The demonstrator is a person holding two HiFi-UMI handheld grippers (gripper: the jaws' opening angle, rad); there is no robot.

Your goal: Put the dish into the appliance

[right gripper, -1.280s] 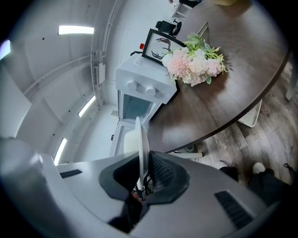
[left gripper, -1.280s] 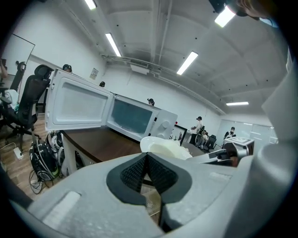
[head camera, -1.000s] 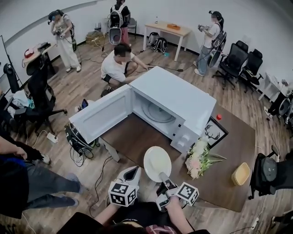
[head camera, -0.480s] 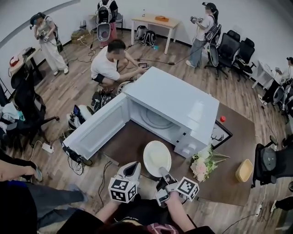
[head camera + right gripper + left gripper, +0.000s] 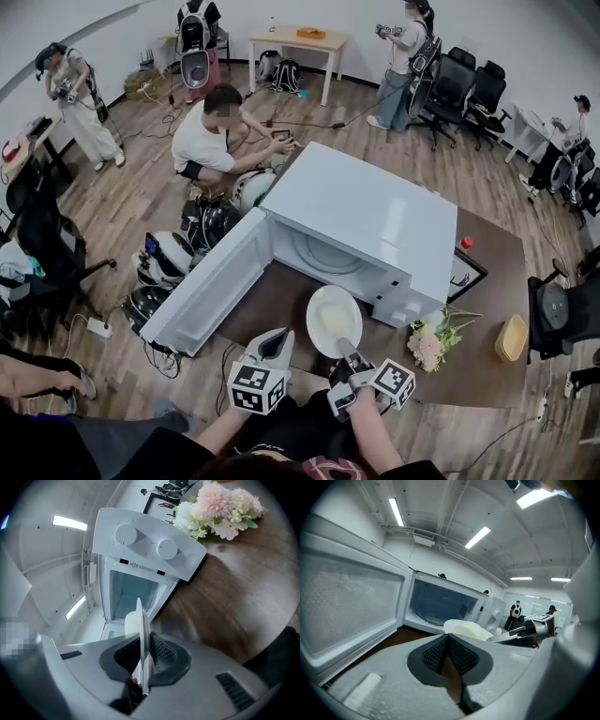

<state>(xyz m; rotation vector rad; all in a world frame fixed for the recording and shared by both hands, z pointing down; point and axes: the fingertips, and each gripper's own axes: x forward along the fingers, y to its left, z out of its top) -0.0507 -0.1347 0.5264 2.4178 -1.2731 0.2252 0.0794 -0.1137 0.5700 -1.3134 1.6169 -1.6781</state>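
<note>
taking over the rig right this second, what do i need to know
The left hand-held gripper is shut and empty, hovering beside the plate.
The right hand-held gripper is shut on the rim of the plate, held over the table just in front of the microwave.
Done: the door is open and the plate is picked up.
Left: move the plate inside, set it on the turntable and let go.

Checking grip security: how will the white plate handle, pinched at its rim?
The plate looks rigid: flat though the right tool grips only its rim. Held off-centre, it may pivot or slip. Smooth-looking, probably breakable.
</note>
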